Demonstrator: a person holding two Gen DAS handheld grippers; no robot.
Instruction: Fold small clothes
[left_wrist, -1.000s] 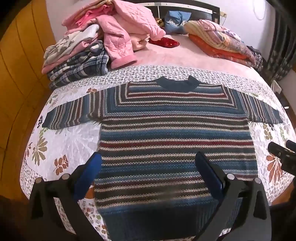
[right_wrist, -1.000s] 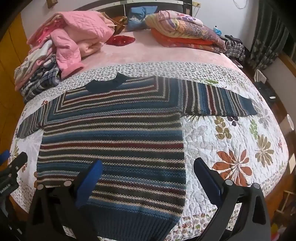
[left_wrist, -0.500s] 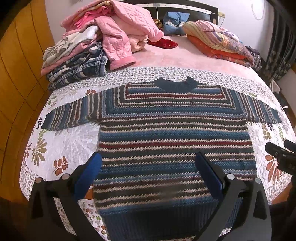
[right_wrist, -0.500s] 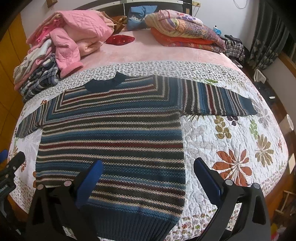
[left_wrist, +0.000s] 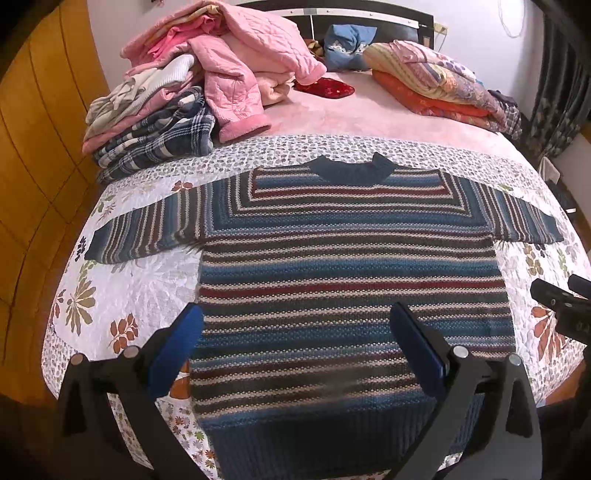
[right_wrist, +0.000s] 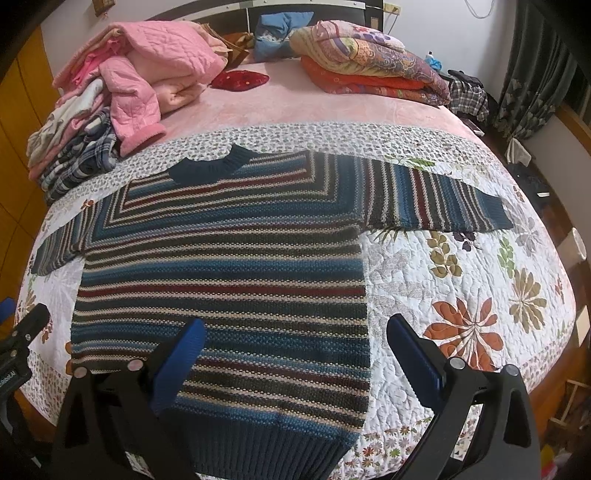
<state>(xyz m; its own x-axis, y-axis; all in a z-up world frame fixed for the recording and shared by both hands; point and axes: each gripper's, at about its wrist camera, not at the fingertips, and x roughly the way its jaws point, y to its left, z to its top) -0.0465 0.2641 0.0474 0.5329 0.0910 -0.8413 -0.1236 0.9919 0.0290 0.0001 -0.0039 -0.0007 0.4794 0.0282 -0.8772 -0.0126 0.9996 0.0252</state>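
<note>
Spread flat and face up across the near half of the bed: a striped sweater (left_wrist: 351, 280), collar (left_wrist: 352, 171) toward the headboard, both sleeves stretched straight out to the sides, ribbed hem (right_wrist: 266, 443) at the near edge of the mattress. Laid out like that, presumably, so every seam and edge shows and a first fold can start from either sleeve or from the hem. No fold made yet, by the look of it. Hovering above the hem, the left gripper (left_wrist: 295, 339), jaws spread wide and holding nothing, centred over the lower body of the sweater. Beside it, the right gripper (right_wrist: 293, 343), likewise wide open and empty, straddling the sweater's right side edge, one finger over the knit and the other over bare quilt. Probably poised that way to take a hem corner or a sleeve apiece. Underneath, a white quilt (right_wrist: 461, 280) printed with leaves and flowers, soft and slightly puckered, so likely to let fabric drag rather than slide. Further back, a pink blanket (left_wrist: 369, 118); at the left, a heap of clothes (left_wrist: 184, 88), pink and plaid, perhaps waiting their turn; at the right, folded bedding (right_wrist: 369, 66). Wooden panelling (left_wrist: 37, 147) along the left wall, dark curtains (right_wrist: 535, 74) at the right.
</note>
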